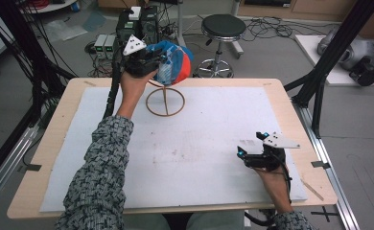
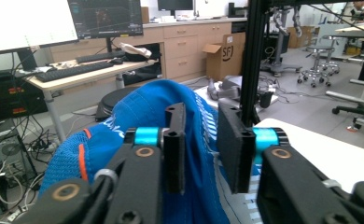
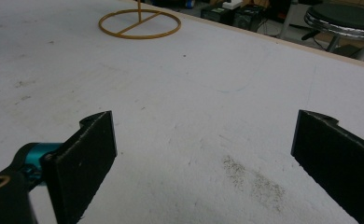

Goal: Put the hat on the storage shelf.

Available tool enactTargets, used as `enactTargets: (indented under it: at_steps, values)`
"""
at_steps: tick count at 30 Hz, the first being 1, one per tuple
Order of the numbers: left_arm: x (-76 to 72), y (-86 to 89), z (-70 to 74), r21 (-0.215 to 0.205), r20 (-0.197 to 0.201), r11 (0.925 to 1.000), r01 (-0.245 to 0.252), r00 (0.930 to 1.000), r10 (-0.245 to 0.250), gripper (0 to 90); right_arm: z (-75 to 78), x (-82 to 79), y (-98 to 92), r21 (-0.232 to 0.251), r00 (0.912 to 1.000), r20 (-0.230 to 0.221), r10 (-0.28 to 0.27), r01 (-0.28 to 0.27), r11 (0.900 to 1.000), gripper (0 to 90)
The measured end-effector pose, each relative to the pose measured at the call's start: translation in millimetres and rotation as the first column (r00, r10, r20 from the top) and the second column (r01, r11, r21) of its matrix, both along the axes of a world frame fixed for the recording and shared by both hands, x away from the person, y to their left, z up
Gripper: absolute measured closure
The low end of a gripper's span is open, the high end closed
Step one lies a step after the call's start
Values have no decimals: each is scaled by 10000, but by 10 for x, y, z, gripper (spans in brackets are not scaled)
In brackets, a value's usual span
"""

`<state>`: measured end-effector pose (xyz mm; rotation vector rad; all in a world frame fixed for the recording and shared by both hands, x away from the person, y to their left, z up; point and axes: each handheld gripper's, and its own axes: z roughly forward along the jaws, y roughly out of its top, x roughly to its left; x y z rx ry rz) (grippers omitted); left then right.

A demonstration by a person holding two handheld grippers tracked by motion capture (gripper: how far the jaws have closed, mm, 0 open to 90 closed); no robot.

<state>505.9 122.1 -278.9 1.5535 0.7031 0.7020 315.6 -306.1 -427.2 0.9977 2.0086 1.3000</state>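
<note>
At far edge of table, left gripper is up over the wire stand, jaws nearly closed w/ a fold of the blue cap between them. In left gripper view the blue fabric bunches between the pads; grip looks like it's on the crown/edge cloth, tho exact contact is hard to see. Cap sits at top of stand, blue w/ orange panel, mesh-like knit.

Judgement: cap is light, soft, floppy; will sag and deform when lifted, not fragile. Pinching a fold works but fabric could slip; the stiffer brim would prob. be the surer hold. Stand is thin gold-coloured wire, ring base plus upright post, light enough to tip if cap snags.

Right gripper rests low at near right over white mat, jaws wide open, holding nothing. Mat is matte, felt-like, w/ some dirty specks.
</note>
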Motion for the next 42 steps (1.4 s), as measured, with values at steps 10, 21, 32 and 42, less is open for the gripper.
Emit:
enactTargets:
  at_steps: [10, 21, 32, 42]
  values:
    - [-18, 12, 13, 272, 90, 9996, -117, 9999, 114, 518, 0, 1, -1, 6, 10000, 1, -13, 13, 10000, 57]
    - [-175, 200, 90, 250, 234, 9993, -268, 9994, 262, 485, 2, 15, 24, -42, 10000, 77, 26, -26, 10000, 57]
    - [-475, 584, 97, 394, 392, 9968, -692, 9969, 676, 444, 3, 47, 64, -108, 9999, 62, 98, -97, 9999, 57]
    - [-825, 968, -33, 598, 311, 9907, -1224, 9922, 1207, 414, 14, 70, 75, -126, 9999, 106, 51, -50, 9999, 56]
